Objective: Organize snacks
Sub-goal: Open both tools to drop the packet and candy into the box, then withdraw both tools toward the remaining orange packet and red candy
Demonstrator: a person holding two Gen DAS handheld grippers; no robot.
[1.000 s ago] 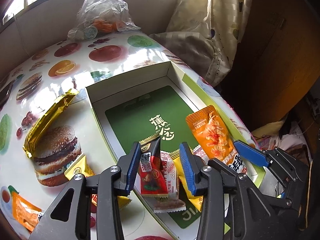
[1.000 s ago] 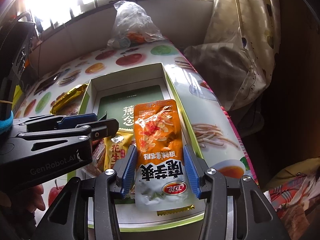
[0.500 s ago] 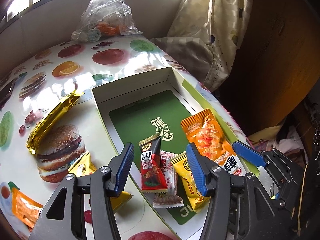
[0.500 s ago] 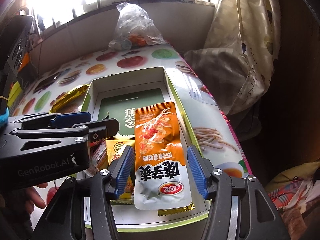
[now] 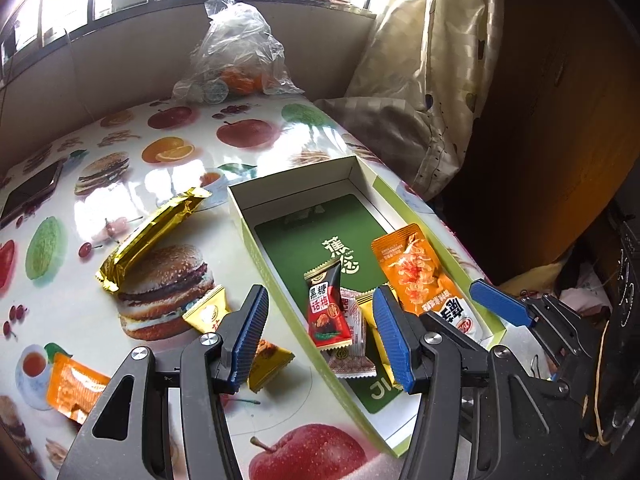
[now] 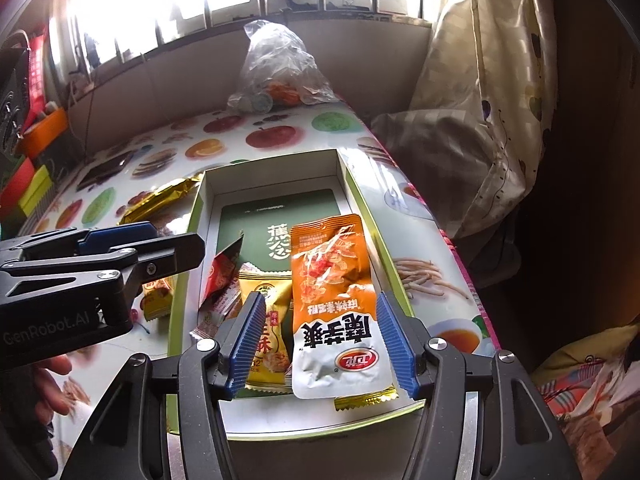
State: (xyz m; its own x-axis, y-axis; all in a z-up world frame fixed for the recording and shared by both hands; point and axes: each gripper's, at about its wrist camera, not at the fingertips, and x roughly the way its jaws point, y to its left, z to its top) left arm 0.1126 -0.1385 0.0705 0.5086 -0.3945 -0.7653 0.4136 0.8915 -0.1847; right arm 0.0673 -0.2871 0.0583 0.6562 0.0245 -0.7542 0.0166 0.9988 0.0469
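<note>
An open green-rimmed box point(image 5: 256, 248) lies on the fruit-print table; it also shows in the right wrist view point(image 6: 362, 200). Inside lie a red-black packet point(image 5: 326, 308), a white-red candy point(image 5: 354, 344), a yellow packet point(image 6: 272, 308) and an orange-white packet point(image 6: 336, 304). My left gripper point(image 5: 320, 338) is open and empty above the box's near left wall. My right gripper point(image 6: 320, 344) is open, its jaws either side of the orange-white packet, not touching it. On the table left of the box lie a gold bar point(image 5: 148, 236), a small yellow packet point(image 5: 208, 312), another yellow packet point(image 5: 270, 360) and an orange packet point(image 5: 74, 384).
A clear plastic bag point(image 5: 236, 64) with oranges stands at the table's far edge by the wall. A phone point(image 5: 30, 192) lies at far left. A curtain point(image 5: 424, 80) hangs to the right past the table edge. Coloured boxes point(image 6: 28, 184) stand at left.
Both grippers have opened wider and pulled back upward from the box. The red-black packet and the orange-white packet stay lying in the box.
</note>
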